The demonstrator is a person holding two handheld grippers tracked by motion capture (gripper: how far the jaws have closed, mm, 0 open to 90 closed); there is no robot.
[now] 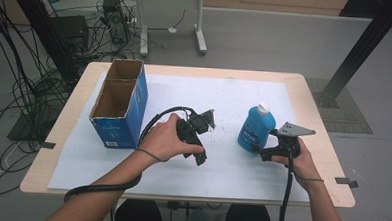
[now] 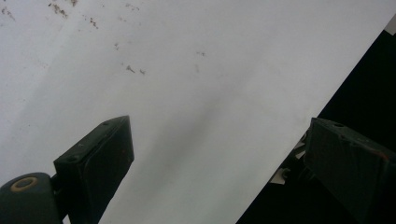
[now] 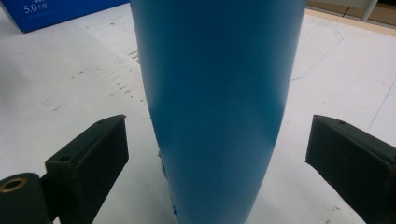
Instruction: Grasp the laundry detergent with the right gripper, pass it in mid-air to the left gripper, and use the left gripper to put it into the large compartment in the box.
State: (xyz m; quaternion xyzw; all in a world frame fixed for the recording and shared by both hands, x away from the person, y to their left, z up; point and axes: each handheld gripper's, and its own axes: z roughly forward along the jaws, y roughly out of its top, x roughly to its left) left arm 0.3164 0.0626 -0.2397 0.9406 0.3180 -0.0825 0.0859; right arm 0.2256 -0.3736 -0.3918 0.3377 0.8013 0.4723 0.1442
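Two hand-held grippers, left [image 2: 215, 163] and right [image 3: 217, 158], gape wide; blue bottle [image 3: 215, 93] between right jaws; box [image 3: 56, 11] reads "5.0".

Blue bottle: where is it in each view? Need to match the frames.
High view: blue bottle stands right of centre on the white sheet, just left of the right tool.
Left gripper view: not in it.
Right gripper view: the bottle's blue body stands centre, between the open jaws.
Shared landmark: the white sheet, seen under both tools; the blue box also shows top left in the right gripper view.
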